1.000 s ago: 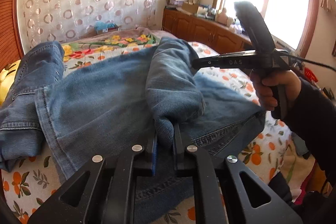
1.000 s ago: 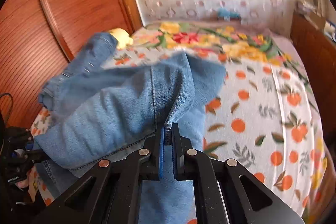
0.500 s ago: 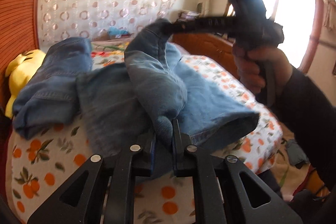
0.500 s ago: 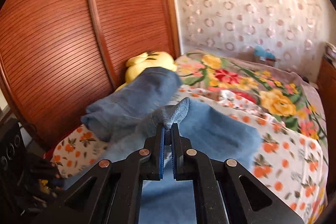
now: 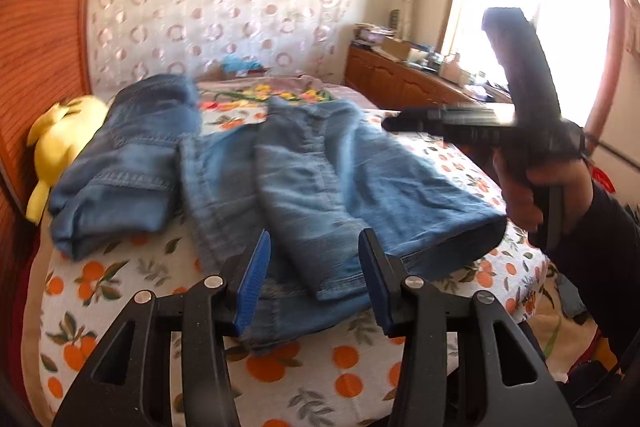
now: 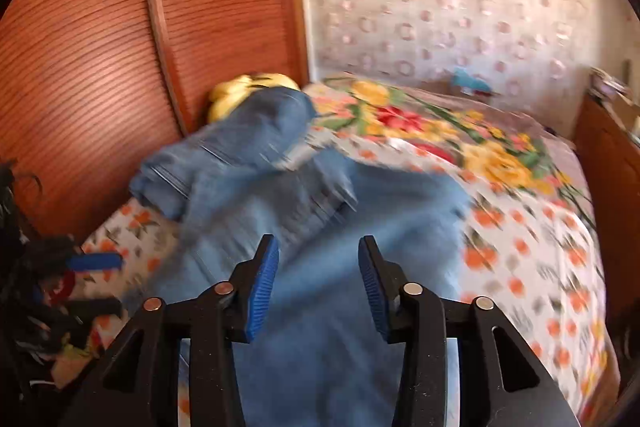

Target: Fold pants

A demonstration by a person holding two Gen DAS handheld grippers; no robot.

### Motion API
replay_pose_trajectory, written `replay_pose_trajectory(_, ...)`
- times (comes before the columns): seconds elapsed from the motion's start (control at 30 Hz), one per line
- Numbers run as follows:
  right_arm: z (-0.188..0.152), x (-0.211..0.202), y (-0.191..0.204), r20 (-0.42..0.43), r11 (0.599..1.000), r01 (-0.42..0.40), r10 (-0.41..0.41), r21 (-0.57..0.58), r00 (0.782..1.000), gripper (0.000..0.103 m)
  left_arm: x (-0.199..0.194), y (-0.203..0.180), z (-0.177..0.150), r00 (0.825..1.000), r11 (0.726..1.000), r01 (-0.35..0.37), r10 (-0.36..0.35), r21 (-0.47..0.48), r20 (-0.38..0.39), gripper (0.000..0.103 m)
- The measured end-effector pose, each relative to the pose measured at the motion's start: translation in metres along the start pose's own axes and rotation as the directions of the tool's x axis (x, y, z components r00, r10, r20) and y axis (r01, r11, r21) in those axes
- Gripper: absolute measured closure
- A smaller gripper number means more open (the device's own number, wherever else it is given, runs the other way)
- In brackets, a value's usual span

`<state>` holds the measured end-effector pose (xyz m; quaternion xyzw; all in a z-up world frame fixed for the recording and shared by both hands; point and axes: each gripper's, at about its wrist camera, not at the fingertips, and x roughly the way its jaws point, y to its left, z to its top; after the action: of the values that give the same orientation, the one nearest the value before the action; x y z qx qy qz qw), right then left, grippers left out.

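Observation:
Blue jeans (image 5: 320, 179) lie folded over on the orange-print bed sheet (image 5: 320, 379), blurred in the right wrist view (image 6: 320, 227). My left gripper (image 5: 312, 267) hovers at the near hem of the fold; its jaws are opening and the blue pads (image 5: 252, 283) stand clear of the denim. My right gripper (image 6: 318, 275) is also opening above the jeans, with nothing pressed between its pads. In the left wrist view the right gripper (image 5: 400, 125) appears side-on, held by a hand (image 5: 540, 187) over the jeans' right side.
A second folded pair of jeans (image 5: 128, 155) lies at the left by a yellow plush toy (image 5: 56, 139). A ribbed wooden panel (image 6: 100, 47) borders the bed's left side. A wooden cabinet (image 5: 400, 87) stands under the window. A floral blanket (image 6: 460, 131) covers the far bed.
Both grippers were shut on the raised denim fold; now both are open and the fold has dropped flat onto the jeans. The right gripper has drawn back to the right.

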<state>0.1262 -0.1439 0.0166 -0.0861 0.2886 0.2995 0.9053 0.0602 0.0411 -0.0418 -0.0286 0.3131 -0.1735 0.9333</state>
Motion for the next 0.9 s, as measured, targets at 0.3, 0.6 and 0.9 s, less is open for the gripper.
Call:
replay_pose_trajectory(0.3, -0.072, -0.018, -0.015, -0.082, 0.990, 0.126, -0.121, 0.067, 0.989, 0.057, 0.046, -0.027, 0.000, 0.994, 0.993, -0.028, 0.041, 0.118, -0.104, 0.056)
replay_pose_trajectory(0.6, -0.091, -0.018, -0.030, -0.063, 0.982, 0.113, -0.105, 0.151, 0.992, 0.045, 0.045, -0.009, -0.003, 0.991, 0.992, -0.097, 0.104, 0.081, -0.086, 0.083)
replay_pose_trajectory(0.9, -0.107, -0.011, -0.041, -0.030, 0.980, 0.090, -0.086, 0.178, 0.996, 0.038, 0.004, 0.042, -0.010, 0.993, 0.989, -0.108, 0.103, -0.101, -0.056, 0.085)
